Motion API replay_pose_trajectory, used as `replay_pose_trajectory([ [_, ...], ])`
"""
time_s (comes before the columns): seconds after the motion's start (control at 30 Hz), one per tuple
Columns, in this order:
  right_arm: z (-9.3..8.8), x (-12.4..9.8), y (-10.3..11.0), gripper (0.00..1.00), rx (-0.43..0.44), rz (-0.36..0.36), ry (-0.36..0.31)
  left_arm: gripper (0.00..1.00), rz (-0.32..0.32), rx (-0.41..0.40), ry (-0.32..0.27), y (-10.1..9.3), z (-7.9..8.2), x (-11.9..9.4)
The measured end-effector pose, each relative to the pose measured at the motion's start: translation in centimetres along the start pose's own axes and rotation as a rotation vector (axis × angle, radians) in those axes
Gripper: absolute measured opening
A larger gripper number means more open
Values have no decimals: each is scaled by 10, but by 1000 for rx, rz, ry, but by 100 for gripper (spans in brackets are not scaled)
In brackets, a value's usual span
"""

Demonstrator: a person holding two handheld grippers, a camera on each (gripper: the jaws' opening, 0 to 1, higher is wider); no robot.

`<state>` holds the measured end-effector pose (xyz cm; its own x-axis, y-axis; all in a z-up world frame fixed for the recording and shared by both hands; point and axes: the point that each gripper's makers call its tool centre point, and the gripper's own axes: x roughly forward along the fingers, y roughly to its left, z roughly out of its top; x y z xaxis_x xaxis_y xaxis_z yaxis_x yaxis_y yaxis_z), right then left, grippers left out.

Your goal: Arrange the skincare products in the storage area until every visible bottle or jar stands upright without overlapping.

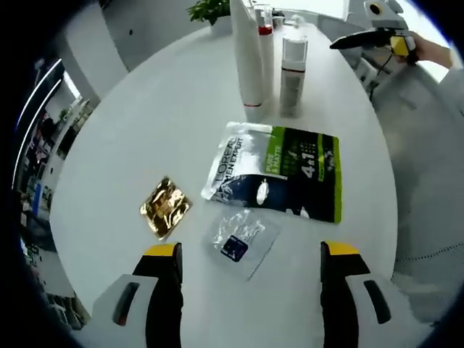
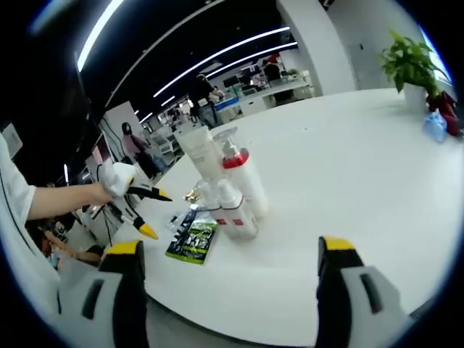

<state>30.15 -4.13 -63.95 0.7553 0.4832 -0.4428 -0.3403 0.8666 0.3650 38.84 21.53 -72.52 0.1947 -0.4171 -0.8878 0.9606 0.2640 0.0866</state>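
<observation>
On the white round table [image 1: 145, 123] stand a tall white tube [image 1: 248, 51], a bottle with a red band [image 1: 267, 45] and a white-grey bottle [image 1: 293, 69], all upright and close together. A green and white sachet pack [image 1: 279, 172] lies flat in front of them. Beside it lie a gold foil sachet [image 1: 165, 207] and a clear sachet [image 1: 241, 241]. My left gripper [image 1: 251, 250] hovers open above the clear sachet. My right gripper [image 2: 229, 250] is open, off the table edge, facing the tube [image 2: 199, 151], the red-banded bottle [image 2: 245, 181] and the pack [image 2: 192, 241].
A potted plant [image 2: 408, 61] and a small blue item [image 2: 435, 125] sit at the table's far side. A hand holds the left gripper [image 2: 154, 214] open beside the pack. The right gripper [image 1: 366, 38] shows past the bottles. An office with people lies behind.
</observation>
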Motion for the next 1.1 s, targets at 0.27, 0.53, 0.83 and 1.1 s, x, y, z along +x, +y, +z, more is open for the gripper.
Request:
replay_pose_trajectory([
  [0.27, -1, 0, -2, 100, 9, -10, 4, 68, -102, 116, 75, 0, -7, 13],
  [0.53, -3, 1, -2, 100, 14, -14, 12, 60, -168, 170, 94, 4, -1, 23],
  [0.83, -3, 2, -3, 100, 23, -19, 13, 50, -214, 263, 134, 4, -1, 27],
  [1.1, -4, 3, -4, 100, 26, -19, 14, 44, -208, 305, 146, 6, -1, 27],
])
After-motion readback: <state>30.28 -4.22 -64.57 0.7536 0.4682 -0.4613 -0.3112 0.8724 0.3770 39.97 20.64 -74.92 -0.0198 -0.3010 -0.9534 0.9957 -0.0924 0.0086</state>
